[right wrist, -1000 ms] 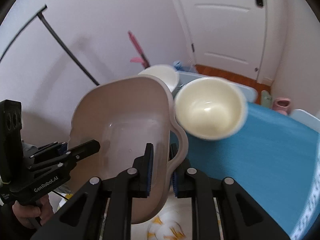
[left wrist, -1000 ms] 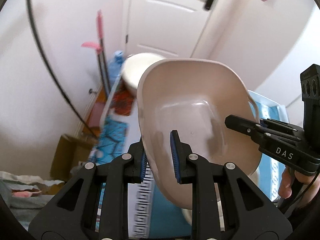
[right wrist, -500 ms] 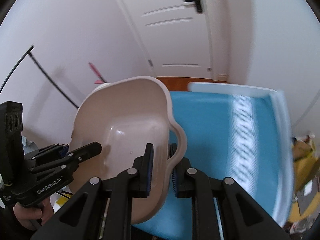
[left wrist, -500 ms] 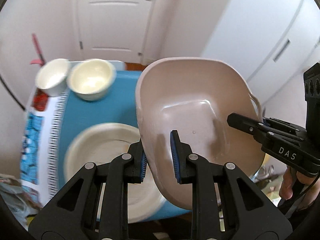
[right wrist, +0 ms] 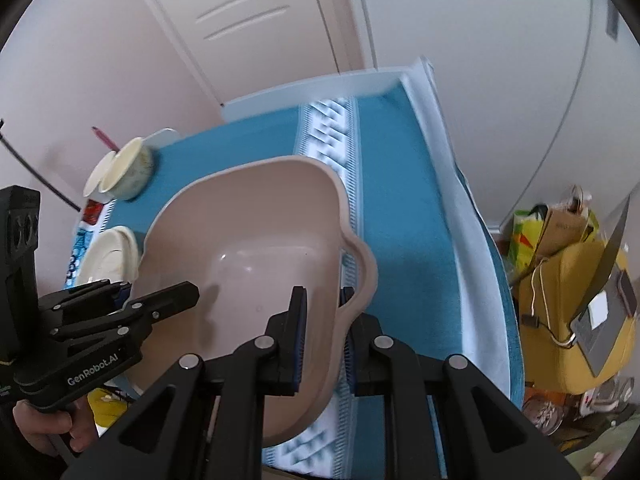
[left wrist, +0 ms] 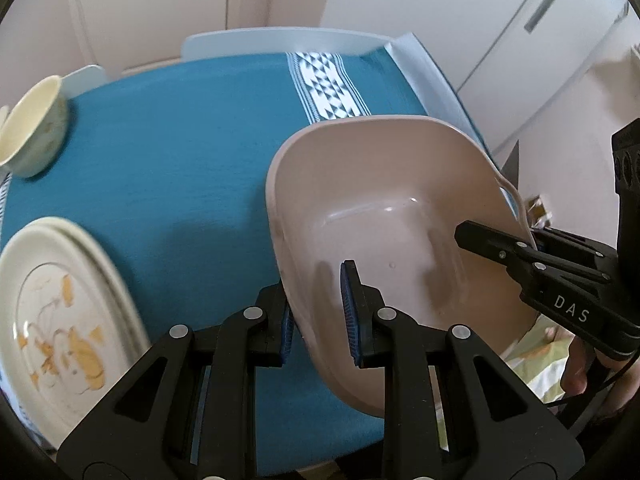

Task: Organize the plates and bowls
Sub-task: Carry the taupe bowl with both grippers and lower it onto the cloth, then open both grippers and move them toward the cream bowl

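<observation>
Seen from the left wrist, the left gripper [left wrist: 320, 312] clamps one rim of a beige oblong plastic basin [left wrist: 384, 216] held above the teal tablecloth [left wrist: 180, 152], cavity tilted toward the camera, long axis running away. From the right wrist, the right gripper [right wrist: 322, 334] pinches the opposite rim beside its loop handle.

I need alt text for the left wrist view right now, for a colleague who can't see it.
The left gripper and right gripper each clamp an edge of an empty beige plastic basin over a teal tablecloth. A cream plate with orange leaves lies at left, a cream bowl beyond it.
</observation>
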Motion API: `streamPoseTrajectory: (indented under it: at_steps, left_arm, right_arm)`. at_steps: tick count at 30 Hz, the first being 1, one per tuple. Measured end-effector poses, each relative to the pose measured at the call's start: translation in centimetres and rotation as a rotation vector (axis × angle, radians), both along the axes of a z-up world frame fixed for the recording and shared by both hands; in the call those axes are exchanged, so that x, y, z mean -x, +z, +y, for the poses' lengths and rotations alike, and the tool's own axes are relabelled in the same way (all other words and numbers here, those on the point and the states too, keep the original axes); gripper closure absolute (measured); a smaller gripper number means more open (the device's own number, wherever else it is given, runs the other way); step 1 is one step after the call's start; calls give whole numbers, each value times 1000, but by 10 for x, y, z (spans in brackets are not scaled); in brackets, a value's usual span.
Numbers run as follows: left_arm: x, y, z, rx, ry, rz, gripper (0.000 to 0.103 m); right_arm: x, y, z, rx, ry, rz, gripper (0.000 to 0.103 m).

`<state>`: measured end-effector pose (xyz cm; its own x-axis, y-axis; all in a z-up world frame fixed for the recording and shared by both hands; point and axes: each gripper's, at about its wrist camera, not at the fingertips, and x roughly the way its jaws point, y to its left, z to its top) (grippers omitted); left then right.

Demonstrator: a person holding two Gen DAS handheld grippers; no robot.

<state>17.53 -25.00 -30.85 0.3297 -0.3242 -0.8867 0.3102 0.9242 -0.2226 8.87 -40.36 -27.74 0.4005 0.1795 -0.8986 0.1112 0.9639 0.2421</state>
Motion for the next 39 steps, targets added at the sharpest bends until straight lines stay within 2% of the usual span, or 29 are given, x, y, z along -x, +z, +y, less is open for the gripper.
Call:
streamPoseTrajectory:
  at_steps: [7, 15, 16, 19, 20, 21, 23, 24, 25, 28, 33, 39]
  left_arm:
    - [-3, -8, -10, -23, -24, -3, 84]
    - [-2, -8, -18, -89, -43, -3, 83]
    - [-2, -10, -20, -98, -48, 8, 83]
    - [-2, -12, -23, -123, -57, 14, 82]
    - [-3, -13, -25, -126, -59, 13, 81]
    - [-3, -13, -25, -128, -62, 15, 75]
    - [-2, -13, -26, -129, -64, 9, 45]
    - [-2, -11, -26, -129, -59, -4, 21]
    - [0, -8, -24, -129, -50, -29, 15]
    - [0, -4, -24, -130, -51, -33, 15]
    - [2, 1, -18, -134, -40, -21, 15]
    - [17, 44, 2, -140, 3, -77, 15]
  right_arm:
    - [-3, -11, -13, -38, -16, 3, 88]
    - [-6, -21, -14, -76, -25, 23, 87]
    - [-6, -23, -15, -91, -28, 30, 81]
    - [-6, -25, -15, -121, -44, 27, 48]
    - [-6, -24, -15, -132, -50, 20, 46]
    - [-6, -23, -16, -138, -56, 15, 46]
    - [-6, -21, -18, -141, -71, 6, 46]
    - [-6, -20, -19, -145, -78, 4, 46]
    - [-6, -20, -20, -148, -83, 3, 46]
    - [-5, -17, -21, -148, -91, -3, 43]
    - [0, 3, -24, -132, -106, -35, 42]
    - [6, 55, -27, -65, -101, -122, 42]
